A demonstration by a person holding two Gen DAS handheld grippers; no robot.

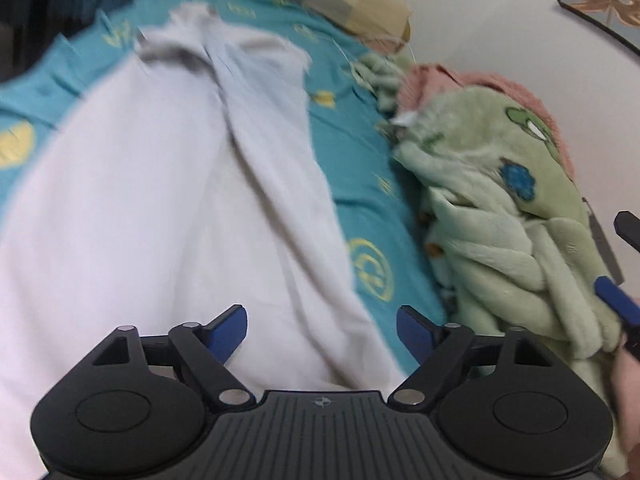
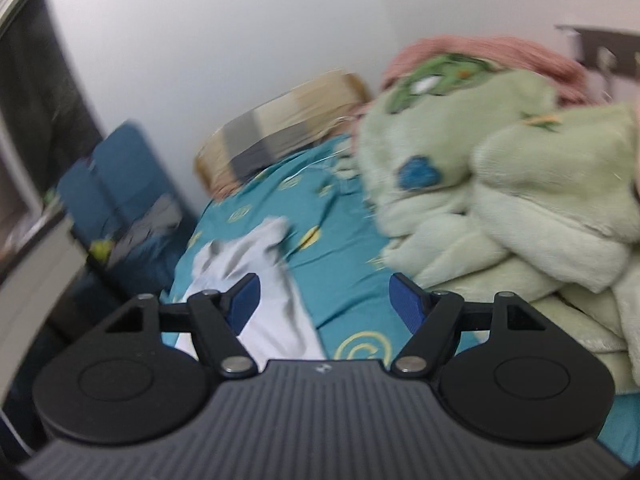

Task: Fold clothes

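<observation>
White cloth (image 1: 168, 200) lying spread on the teal bed sheet (image 1: 360, 184), filling the left and middle of the left wrist view. Left hand-held gripper (image 1: 322, 330) hanging over its lower edge, jaws apart, nothing between. Right hand-held gripper (image 2: 324, 300) also apart and empty. Probably getting ready to pinch an edge and fold. Crowding the right side: green fluffy blanket (image 1: 500, 208). Leaving open room on the left.

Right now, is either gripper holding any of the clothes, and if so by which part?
Nothing is held. The left gripper is open above the white garment; the right gripper is open too.
</observation>
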